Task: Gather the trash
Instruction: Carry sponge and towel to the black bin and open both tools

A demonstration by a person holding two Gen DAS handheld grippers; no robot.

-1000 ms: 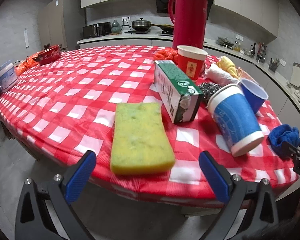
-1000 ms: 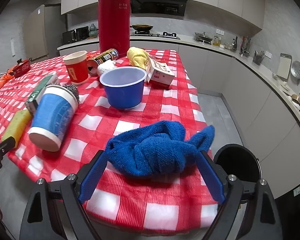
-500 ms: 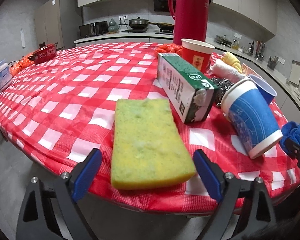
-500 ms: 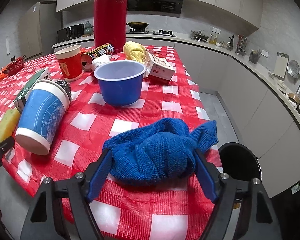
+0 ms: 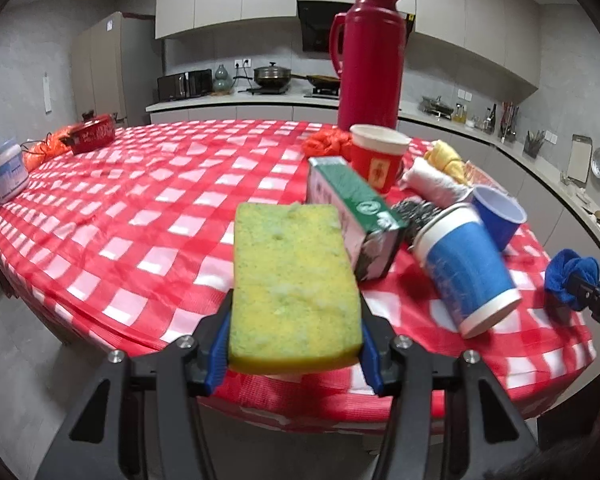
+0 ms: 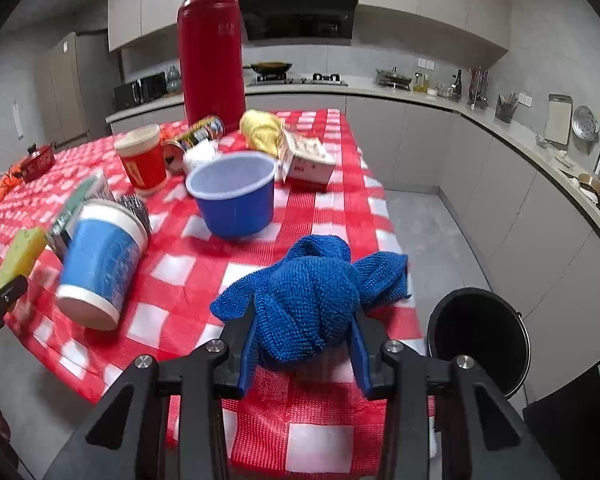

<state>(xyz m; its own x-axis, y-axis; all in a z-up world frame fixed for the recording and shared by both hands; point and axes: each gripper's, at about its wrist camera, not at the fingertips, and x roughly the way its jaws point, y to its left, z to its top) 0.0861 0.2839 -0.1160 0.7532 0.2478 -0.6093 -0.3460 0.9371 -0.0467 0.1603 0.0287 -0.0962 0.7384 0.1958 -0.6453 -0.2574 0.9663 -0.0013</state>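
Carton (image 5: 352, 216) & tipped blue cup (image 5: 466, 268) sit just R of sponge (image 5: 294, 284); bin (image 6: 478, 332) beside table (image 6: 328, 432). L gripper (image 5: 294, 354) clamped on sponge. R gripper (image 6: 304, 354) clamped on cloth (image 6: 312, 292).

The worktop (image 5: 148, 216) wore a red-and-white checked cloth. The sponge (image 5: 294, 284) was yellow flecked with green, the rag (image 6: 312, 292) deep blue. A tipped paper cup (image 5: 466, 276) was blue with white rims, beside a plain blue cup (image 5: 498, 216) and a red cup (image 5: 378, 160) with a white rim. The carton (image 5: 354, 216) was green and white, the thermos (image 5: 370, 60) solid red, the bin (image 6: 478, 340) black.
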